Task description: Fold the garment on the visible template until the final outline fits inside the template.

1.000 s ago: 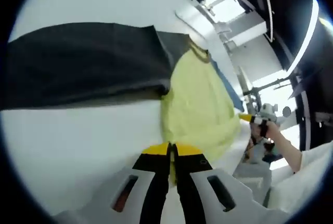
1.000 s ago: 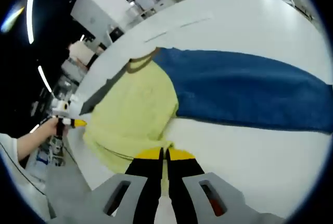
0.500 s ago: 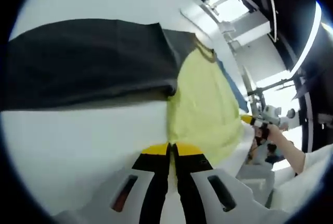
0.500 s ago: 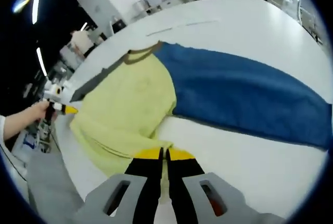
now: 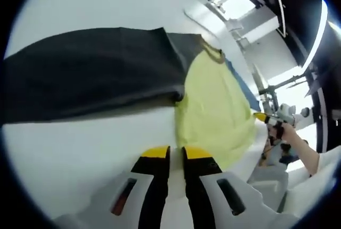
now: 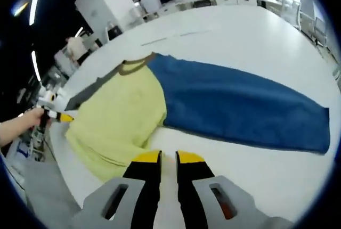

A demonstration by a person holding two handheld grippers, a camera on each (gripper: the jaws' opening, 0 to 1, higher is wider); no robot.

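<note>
Left gripper view, reading left to right: a dark grey sleeve (image 5: 90, 74) lies flat across the white table (image 5: 69, 144), running from 9 o'clock toward the centre. It joins the yellow body of the garment (image 5: 216, 106), which spreads from the centre toward 4 o'clock, with an olive collar (image 5: 213, 53) at about 1 o'clock. Your left gripper (image 5: 176, 157) rises at 6 o'clock — its yellow-tipped jaws stand slightly apart with a narrow gap, and they grip nothing; the hem of the garment lies just beyond the tips. At 3 o'clock, your hand (image 5: 290, 133) holds the other gripper past the table edge.

Right gripper view, left to right: your hand (image 6: 24, 122) with the other gripper shows at 9 o'clock. The yellow body (image 6: 120, 117) lies left of centre, the collar (image 6: 133, 66) at 11 o'clock, and a blue sleeve (image 6: 240, 106) stretches flat from the centre to 3 o'clock. Your right gripper (image 6: 169, 160) sits at 6 o'clock — jaws parted a little, empty, tips just short of the yellow hem. Whether a template lies under the garment cannot be told.
</note>
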